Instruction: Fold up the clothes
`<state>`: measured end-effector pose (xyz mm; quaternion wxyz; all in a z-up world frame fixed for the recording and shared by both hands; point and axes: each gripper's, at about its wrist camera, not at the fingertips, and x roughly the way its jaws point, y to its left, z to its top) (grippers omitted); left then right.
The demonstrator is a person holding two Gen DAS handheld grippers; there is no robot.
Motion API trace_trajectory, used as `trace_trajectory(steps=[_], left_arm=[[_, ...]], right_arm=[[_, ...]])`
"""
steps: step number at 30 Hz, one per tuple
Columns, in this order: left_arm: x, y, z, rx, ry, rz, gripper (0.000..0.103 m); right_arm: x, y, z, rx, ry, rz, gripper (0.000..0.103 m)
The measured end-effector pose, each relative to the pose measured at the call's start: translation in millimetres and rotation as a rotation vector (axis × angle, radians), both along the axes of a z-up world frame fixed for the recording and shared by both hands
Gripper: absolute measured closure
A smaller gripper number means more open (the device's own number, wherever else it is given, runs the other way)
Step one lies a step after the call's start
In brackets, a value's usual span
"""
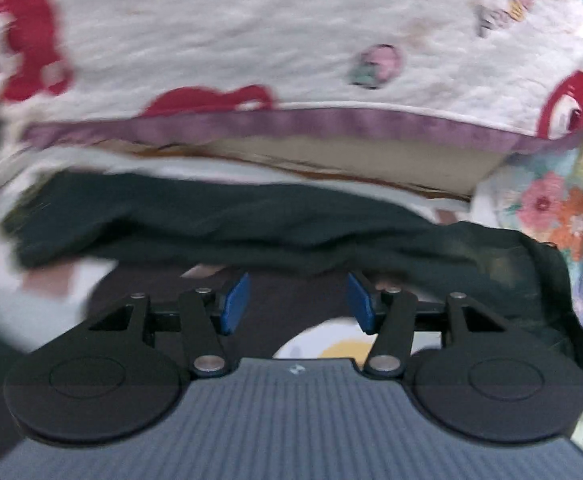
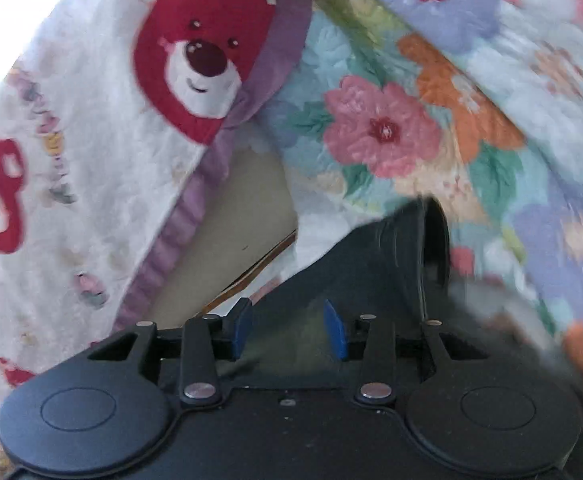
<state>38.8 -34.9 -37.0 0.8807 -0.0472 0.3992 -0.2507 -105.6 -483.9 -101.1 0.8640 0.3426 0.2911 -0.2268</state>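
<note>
Dark garment (image 1: 251, 224): black or very dark green cloth, lying crumpled in a long band across the left wrist view, just ahead of the left claw (image 1: 297, 300). In the right wrist view the same dark garment (image 2: 371, 264) rises to a tube-like opening, perhaps a sleeve or leg end; which one cannot be told.

Left claw: released. Its blue pads (image 1: 237, 300) stand apart with nothing pressed between them; the dark cloth lies just beyond the tips.

Right claw (image 2: 289, 330): released. The blue pads (image 2: 335, 332) stand apart; dark cloth lies in the gap between them, but the pads do not press on it.

White blanket (image 1: 291, 40): quilted, printed with red bears and small pastel motifs, edged with a purple binding (image 1: 291, 122). It lies behind the garment in the left view and fills the left side of the right view.

Floral quilt (image 2: 411, 128): pale blue ground with pink, orange and lilac flowers, to the right of the bear blanket, behind the garment's opening.

Beige surface (image 2: 243, 224): a bare patch showing between blanket, quilt and garment; whether bed or board cannot be told.

Both views are blurred.
</note>
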Motion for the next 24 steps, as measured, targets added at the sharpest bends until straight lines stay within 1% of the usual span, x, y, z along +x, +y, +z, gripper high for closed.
trace_trajectory(steps=[1,2,3,4,5,6,8,10,12,15,16,18,19,21,23,24], left_arm=[[7,-15,-3,-0.001,-0.003,-0.012,0.050],[15,-28,-8,0.001,-0.009,-0.020,0.050],[22,-37,-15,0.016,-0.030,-0.002,0.050],[27,-44,-22,0.039,-0.061,0.030,0.050],[35,-49,-29,0.074,-0.090,0.054,0.050],[43,-53,-36,0.111,-0.106,0.063,0.050],[62,-56,-51,0.137,-0.093,0.072,0.050],[78,-56,-62,0.125,-0.056,0.064,0.050],[85,-56,-72,0.100,-0.042,0.070,0.050],[80,-56,-86,0.096,-0.086,0.156,0.050],[79,-59,-90,0.115,-0.091,0.162,0.050],[83,-66,-98,0.147,-0.060,0.112,0.050],[83,-67,-100,0.146,-0.053,0.100,0.050],[82,-64,-103,0.133,-0.052,0.093,0.050],[80,-61,-106,0.137,-0.055,0.081,0.050],[79,-58,-108,0.138,-0.057,0.078,0.050]], right_arm=[[15,-8,0,-0.036,0.054,-0.001,0.054],[30,-17,0,-0.073,0.109,-0.002,0.053],[45,-25,1,-0.109,0.163,-0.003,0.053],[52,-34,-4,-0.135,0.200,-0.034,0.053],[50,-42,-12,-0.138,0.188,-0.091,0.053],[44,-48,-20,-0.132,0.157,-0.153,0.052],[26,-58,-44,-0.047,0.043,-0.191,0.052],[14,-65,-64,0.023,-0.017,-0.181,0.052],[10,-76,-74,0.076,-0.036,-0.150,0.052],[14,-97,-76,0.149,-0.074,-0.082,0.052],[17,-104,-76,0.174,-0.082,-0.067,0.052],[25,-112,-80,0.207,-0.062,-0.084,0.051],[29,-115,-83,0.222,-0.049,-0.096,0.051],[43,-120,-92,0.281,-0.013,-0.074,0.051],[54,-116,-101,0.267,0.047,-0.075,0.051],[60,-112,-102,0.217,0.068,-0.081,0.051]])
